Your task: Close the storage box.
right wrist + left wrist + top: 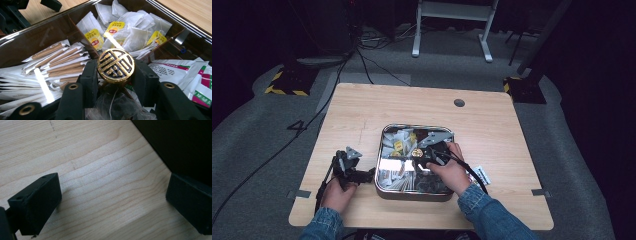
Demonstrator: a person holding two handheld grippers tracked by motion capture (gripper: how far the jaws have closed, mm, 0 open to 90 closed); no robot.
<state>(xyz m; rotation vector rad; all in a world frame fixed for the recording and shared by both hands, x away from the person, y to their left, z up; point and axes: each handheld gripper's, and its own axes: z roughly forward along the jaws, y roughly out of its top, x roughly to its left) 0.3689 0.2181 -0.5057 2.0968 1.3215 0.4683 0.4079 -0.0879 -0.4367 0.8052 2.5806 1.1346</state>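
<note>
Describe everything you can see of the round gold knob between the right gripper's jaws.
The gold knob is a round disc that looks like metal, its black face bearing a raised gold pattern of bars and dots within a gold rim. It stands at the centre of the compartmented tray, where the dividers meet, face up. The right gripper has one black jaw on each side of it, pressing its rim.

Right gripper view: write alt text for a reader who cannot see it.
The right gripper clamps a round gold knob at the centre of a divided metal box holding tea bags, paper-wrapped sticks and sachets.
</note>
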